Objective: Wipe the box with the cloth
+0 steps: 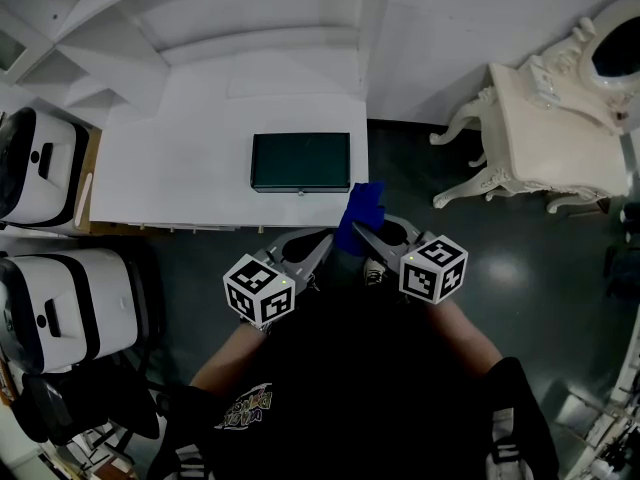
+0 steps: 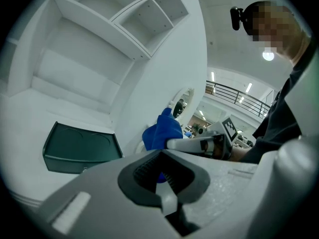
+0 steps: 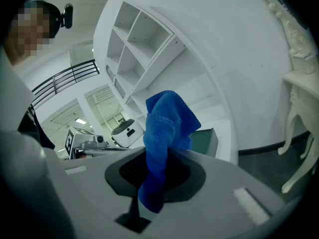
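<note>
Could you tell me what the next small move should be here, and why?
Probably carry the right gripper forward and down until the blue cloth meets the lid of the dark green box. Its jaws are shut on the cloth, which sits just short of the box's near right corner, apparently not touching it.

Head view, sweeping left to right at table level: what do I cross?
Upper white machine → dark green box → blue cloth → ornate white side table.
</note>
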Available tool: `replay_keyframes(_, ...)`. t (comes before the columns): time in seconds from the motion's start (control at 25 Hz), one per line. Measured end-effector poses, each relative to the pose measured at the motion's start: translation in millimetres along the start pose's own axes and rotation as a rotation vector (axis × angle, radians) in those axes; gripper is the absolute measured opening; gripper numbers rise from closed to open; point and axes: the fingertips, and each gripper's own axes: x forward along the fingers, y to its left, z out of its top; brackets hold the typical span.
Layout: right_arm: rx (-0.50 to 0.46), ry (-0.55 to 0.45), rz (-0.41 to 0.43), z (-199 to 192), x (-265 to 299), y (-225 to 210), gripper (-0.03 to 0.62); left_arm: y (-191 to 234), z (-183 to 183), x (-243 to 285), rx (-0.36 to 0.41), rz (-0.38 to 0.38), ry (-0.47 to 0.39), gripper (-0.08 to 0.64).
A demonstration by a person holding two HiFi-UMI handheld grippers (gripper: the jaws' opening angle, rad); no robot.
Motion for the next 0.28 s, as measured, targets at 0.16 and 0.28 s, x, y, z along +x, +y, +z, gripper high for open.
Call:
replay_keyframes(0.16, 0.004, 0.002, 0.002, -0.2, -0.1, -0.8, 0.089, 0.6, -0.3, -0.1, -0.008, 0.004, -0.004, 0.002)
replay_keyframes(0.28, 0.005, 0.003, 0.003, -0.5, -0.6, -1.6, 0.089, -0.1, -0.4, 0.6, -0.006, 0.005, -0.004, 0.002)
